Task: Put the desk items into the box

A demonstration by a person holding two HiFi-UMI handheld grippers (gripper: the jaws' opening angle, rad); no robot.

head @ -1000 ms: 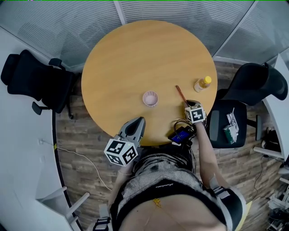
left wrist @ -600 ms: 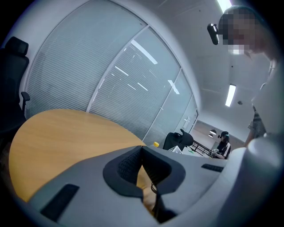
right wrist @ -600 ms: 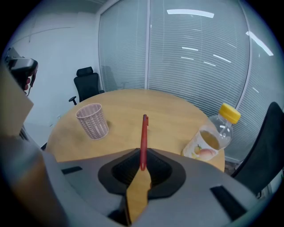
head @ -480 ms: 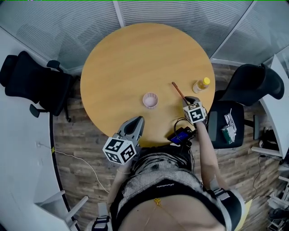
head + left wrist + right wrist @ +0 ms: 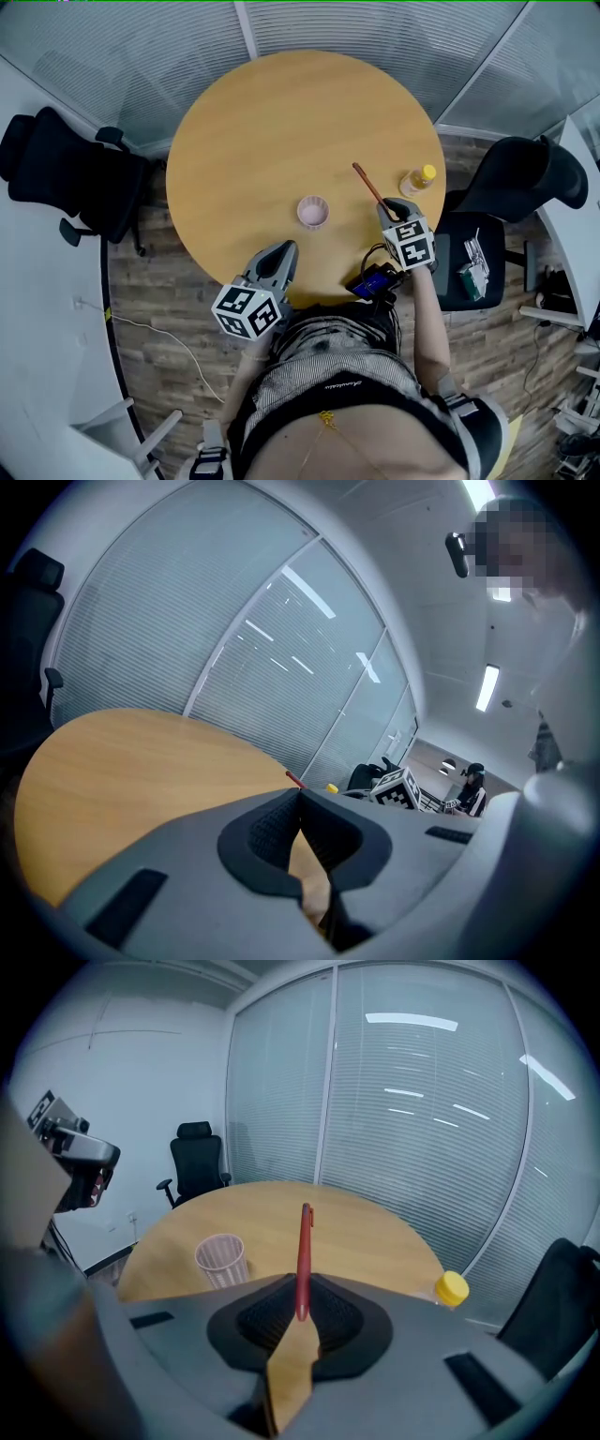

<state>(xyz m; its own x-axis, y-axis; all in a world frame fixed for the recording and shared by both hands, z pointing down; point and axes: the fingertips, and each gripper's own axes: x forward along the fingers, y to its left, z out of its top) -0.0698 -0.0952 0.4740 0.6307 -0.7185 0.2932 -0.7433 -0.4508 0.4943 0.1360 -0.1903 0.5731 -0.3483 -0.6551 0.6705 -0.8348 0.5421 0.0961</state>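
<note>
A red pen (image 5: 367, 185) sticks out from my right gripper (image 5: 392, 208), which is shut on its near end at the right side of the round wooden table (image 5: 281, 112). In the right gripper view the pen (image 5: 303, 1246) points straight ahead from between the pads of the right gripper (image 5: 299, 1288). A pink mesh pen cup (image 5: 313, 211) stands upright left of it, also in the right gripper view (image 5: 221, 1258). A small bottle with a yellow cap (image 5: 418, 179) stands near the right rim. My left gripper (image 5: 284, 251) hovers shut and empty at the near edge, its pads meeting in its own view (image 5: 300, 794).
Black office chairs stand left (image 5: 66, 173) and right (image 5: 525, 178) of the table; a seat (image 5: 473, 262) at the right carries small items. A dark device with cables (image 5: 375, 281) hangs at the person's waist. Glass partition walls ring the far side.
The right gripper has shifted slightly, and the pen's free end has swung farther out over the table. The left gripper has hardly moved.
</note>
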